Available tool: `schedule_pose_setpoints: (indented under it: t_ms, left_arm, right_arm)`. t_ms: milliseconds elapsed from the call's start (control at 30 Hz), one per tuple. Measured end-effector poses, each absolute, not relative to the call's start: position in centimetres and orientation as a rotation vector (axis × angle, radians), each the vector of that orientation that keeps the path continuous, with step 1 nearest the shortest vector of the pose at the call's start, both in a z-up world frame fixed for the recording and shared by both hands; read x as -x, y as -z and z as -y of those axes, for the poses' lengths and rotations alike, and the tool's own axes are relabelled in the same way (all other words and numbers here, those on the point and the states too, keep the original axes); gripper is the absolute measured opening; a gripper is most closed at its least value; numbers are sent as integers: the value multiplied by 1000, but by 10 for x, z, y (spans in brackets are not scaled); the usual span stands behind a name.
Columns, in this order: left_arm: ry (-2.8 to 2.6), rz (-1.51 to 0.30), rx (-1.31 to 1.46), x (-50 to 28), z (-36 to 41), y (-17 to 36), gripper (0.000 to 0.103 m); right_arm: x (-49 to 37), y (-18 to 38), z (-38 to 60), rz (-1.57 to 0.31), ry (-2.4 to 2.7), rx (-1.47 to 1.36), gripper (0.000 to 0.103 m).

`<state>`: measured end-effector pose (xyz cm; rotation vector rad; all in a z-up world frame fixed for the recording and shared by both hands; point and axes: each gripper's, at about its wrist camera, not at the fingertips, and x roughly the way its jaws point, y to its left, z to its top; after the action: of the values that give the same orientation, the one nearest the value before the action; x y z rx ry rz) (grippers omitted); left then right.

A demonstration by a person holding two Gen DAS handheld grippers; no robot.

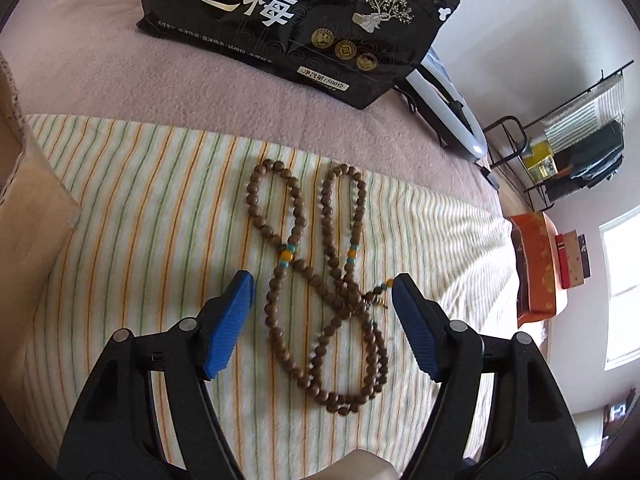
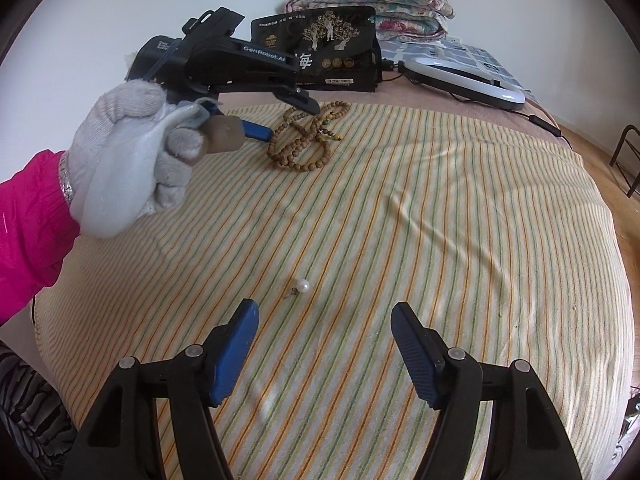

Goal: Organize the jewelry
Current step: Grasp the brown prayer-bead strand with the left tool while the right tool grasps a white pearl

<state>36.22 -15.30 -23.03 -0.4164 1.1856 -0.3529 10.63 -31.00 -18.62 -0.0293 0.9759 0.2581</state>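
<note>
A long string of brown wooden beads [image 1: 332,276] with orange and turquoise accent beads lies looped on a striped towel [image 1: 140,200]. My left gripper [image 1: 324,284] stands open just above it, with part of the string between its blue pads, which are not touching it. In the right wrist view the beads [image 2: 304,148] lie at the far side of the towel [image 2: 440,220], under the left gripper [image 2: 288,120], which a white-gloved hand [image 2: 128,152] holds. A small pearl earring [image 2: 303,285] lies just ahead of my open right gripper [image 2: 324,312], which has nothing between its pads.
A black snack bag [image 1: 300,20] stands behind the towel on a pink blanket. A cardboard box [image 1: 24,220] sits at the left. A white ring light [image 2: 464,76] and a folded quilt [image 2: 372,4] lie at the back. An orange box [image 1: 536,264] and a rack [image 1: 572,152] stand beyond the bed.
</note>
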Motion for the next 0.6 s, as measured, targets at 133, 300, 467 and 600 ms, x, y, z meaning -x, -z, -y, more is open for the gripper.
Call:
schedule_pose_setpoints:
  t_ms: [133,300,467,600]
  left_arm:
    - [287,-1181,341,-371,168,230,74]
    - [221,-1136,62,-366,205,234,73]
    - [208,-1067,-98,-353,221,241,69]
    - [225,-1063,-111,-354,213,240,48]
  right_arm:
    - [-108,189,309,-981,-264,28,65]
    - [-108,192,305,-983,-268,43,59]
    - [-110,192,303,-983,-281,50,52]
    - [-115,194,298,-988,-297,57,41]
